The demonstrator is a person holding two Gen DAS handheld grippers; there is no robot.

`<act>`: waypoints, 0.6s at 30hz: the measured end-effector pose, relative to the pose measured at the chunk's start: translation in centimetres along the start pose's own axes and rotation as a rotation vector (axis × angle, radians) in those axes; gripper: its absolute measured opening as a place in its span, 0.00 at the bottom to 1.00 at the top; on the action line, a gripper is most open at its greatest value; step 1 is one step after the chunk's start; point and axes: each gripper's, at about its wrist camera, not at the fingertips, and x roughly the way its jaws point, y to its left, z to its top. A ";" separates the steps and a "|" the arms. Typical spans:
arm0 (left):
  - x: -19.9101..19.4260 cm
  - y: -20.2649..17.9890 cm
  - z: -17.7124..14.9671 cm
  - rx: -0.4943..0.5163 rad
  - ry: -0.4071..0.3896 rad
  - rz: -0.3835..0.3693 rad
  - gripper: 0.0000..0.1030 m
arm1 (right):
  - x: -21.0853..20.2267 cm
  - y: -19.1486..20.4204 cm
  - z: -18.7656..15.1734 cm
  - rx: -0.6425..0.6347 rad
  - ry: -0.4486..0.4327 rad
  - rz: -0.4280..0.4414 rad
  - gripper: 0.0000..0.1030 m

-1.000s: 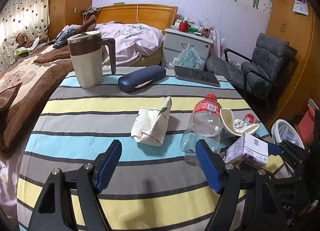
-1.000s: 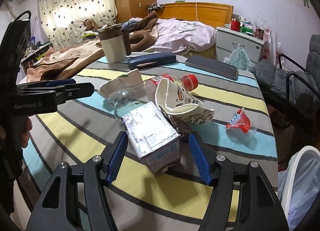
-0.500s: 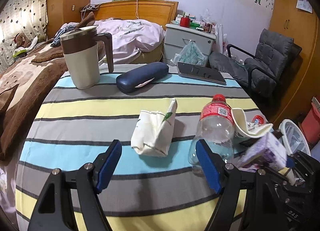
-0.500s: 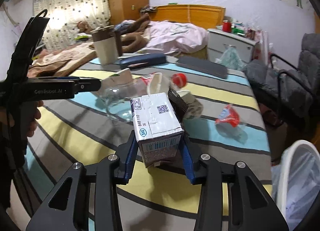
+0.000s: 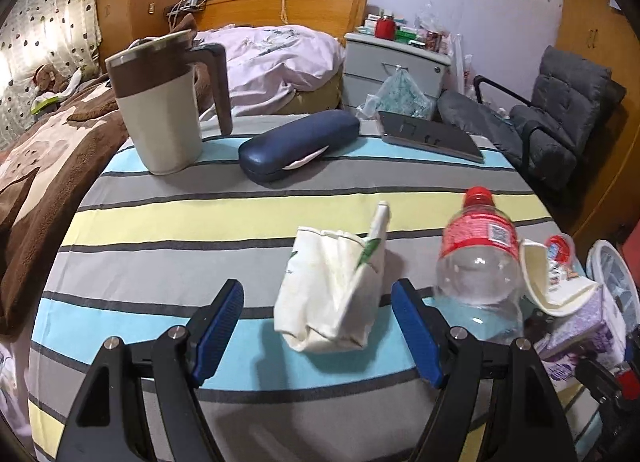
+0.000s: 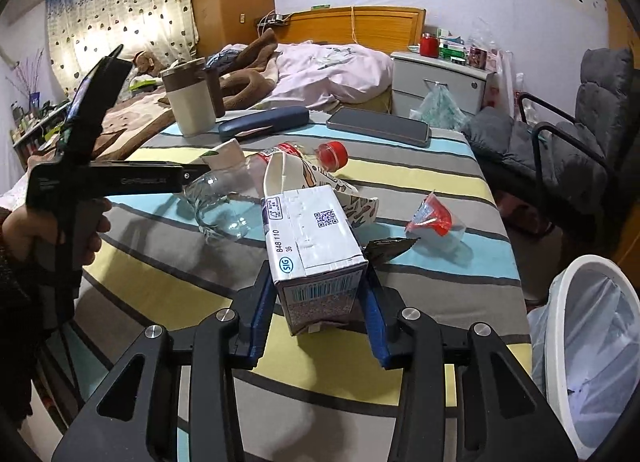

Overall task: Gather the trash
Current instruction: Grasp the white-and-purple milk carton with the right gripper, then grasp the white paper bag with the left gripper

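- My right gripper (image 6: pixel 318 320) is clamped on a milk carton (image 6: pixel 314 246); both blue pads press its sides, and the carton sticks forward, bottom end with the barcode toward the camera.
- My left gripper (image 5: pixel 318 332) stands wide apart, holding nothing. It hovers over the striped tablecloth (image 5: pixel 200 221), and the crumpled white paper cup (image 5: pixel 334 294) lies between and just ahead of the two pads, touching neither.
- Just right of that cup lies a clear plastic bottle (image 5: pixel 478 266) with a red label and red cap, on its side, cap pointing away from me.
- Against the bottle's right side rests a crushed paper bowl (image 5: pixel 552 282), white inside, printed outside; in the right view it sits directly behind the carton.
- A small red-lidded jelly cup (image 6: pixel 434 219) lies on a blue stripe, apart from the rest, toward the table's right edge.
- A torn dark scrap (image 6: pixel 390 248) pokes out just right of the carton.
- The white bin (image 6: pixel 592 342) with its plastic liner stands off the table's right edge, below tabletop level.
- At the far side of the table: a beige and brown jug (image 5: pixel 160 101), a navy glasses case (image 5: pixel 298 143) and a dark tablet (image 5: pixel 430 135).
- My left hand (image 6: pixel 52 229) shows in the right view, wrapped around the left gripper's handle.
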 end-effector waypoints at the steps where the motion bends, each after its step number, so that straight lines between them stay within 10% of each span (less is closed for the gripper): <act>1: 0.2 0.0 0.1 0.000 0.002 -0.002 0.76 | 0.0 0.0 0.0 0.002 -0.001 0.001 0.42; 18: 1.1 -0.1 0.7 -0.028 0.011 -0.076 0.57 | 0.3 -0.3 -0.1 0.008 -0.007 -0.002 0.42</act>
